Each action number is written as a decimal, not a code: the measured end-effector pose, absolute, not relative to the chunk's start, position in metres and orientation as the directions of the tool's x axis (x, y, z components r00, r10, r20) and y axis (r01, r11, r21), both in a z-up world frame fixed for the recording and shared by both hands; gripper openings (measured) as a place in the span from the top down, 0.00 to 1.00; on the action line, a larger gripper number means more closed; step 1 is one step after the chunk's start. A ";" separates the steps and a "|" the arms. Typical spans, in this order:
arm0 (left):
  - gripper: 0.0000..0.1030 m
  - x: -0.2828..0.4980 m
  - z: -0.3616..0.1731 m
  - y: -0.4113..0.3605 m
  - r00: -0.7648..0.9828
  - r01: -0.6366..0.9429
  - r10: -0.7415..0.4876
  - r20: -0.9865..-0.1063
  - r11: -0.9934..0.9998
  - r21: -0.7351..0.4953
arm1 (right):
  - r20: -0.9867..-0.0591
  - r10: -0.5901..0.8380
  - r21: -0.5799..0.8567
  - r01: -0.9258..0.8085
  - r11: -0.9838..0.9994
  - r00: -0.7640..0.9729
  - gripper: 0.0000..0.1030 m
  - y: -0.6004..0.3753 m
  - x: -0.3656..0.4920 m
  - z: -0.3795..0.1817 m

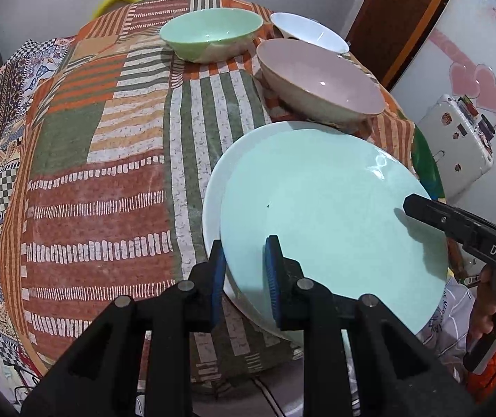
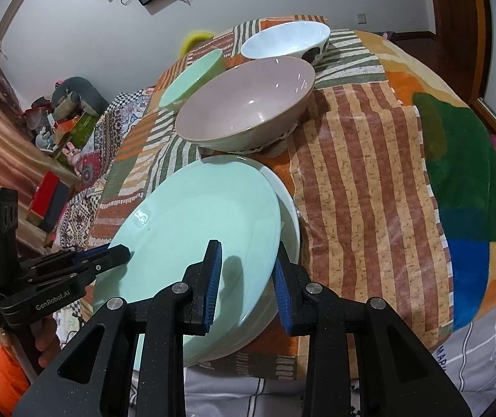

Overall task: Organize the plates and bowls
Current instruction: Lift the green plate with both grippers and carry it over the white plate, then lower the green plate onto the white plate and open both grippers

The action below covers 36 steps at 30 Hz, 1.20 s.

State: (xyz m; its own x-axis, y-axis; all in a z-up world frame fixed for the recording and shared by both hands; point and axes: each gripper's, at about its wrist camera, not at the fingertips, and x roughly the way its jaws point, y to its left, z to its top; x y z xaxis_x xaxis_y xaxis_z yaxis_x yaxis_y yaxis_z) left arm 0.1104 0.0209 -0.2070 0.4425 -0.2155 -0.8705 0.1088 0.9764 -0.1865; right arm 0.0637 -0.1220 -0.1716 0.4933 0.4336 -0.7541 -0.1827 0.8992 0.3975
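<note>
A mint green plate [image 1: 324,222] lies on a white plate [image 1: 213,187] on the patterned cloth; both show in the right wrist view, the green plate [image 2: 195,222] over the white plate [image 2: 287,201]. My left gripper [image 1: 246,274] straddles the plates' left rim, jaws apart. My right gripper [image 2: 248,278] straddles their right rim, jaws apart. Behind stand a pink bowl [image 1: 320,80], a green bowl [image 1: 211,33] and a white bowl [image 1: 308,31].
The patterned blanket [image 1: 108,160] covers a bed-like surface. A door frame [image 1: 397,17] and a white appliance [image 1: 456,139] stand at the right. Cluttered shelves [image 2: 60,128] lie at the left in the right wrist view.
</note>
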 end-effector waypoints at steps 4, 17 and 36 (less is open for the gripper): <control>0.79 0.111 -0.210 0.024 0.439 0.104 -0.219 -0.872 0.976 -0.193 | -0.760 0.435 0.396 -0.187 0.899 0.483 0.73 -0.118 0.066 -0.173; 0.77 0.119 -0.220 0.022 0.415 0.094 -0.144 -0.898 0.989 -0.116 | -0.783 0.434 0.387 -0.195 0.901 0.445 0.73 -0.106 0.078 -0.185; 0.76 0.122 -0.226 0.027 0.409 0.089 -0.164 -0.897 0.986 -0.140 | -0.766 0.348 0.271 -0.219 0.937 0.541 0.70 -0.106 0.086 -0.165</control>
State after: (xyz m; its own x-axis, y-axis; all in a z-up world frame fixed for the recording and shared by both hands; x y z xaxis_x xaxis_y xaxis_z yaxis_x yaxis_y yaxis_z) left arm 0.1222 0.0275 -0.2260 0.4094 -0.1642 -0.8974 0.0888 0.9862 -0.1400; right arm 0.0862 -0.1060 -0.1650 0.5407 0.3478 -0.7660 -0.2194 0.9373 0.2707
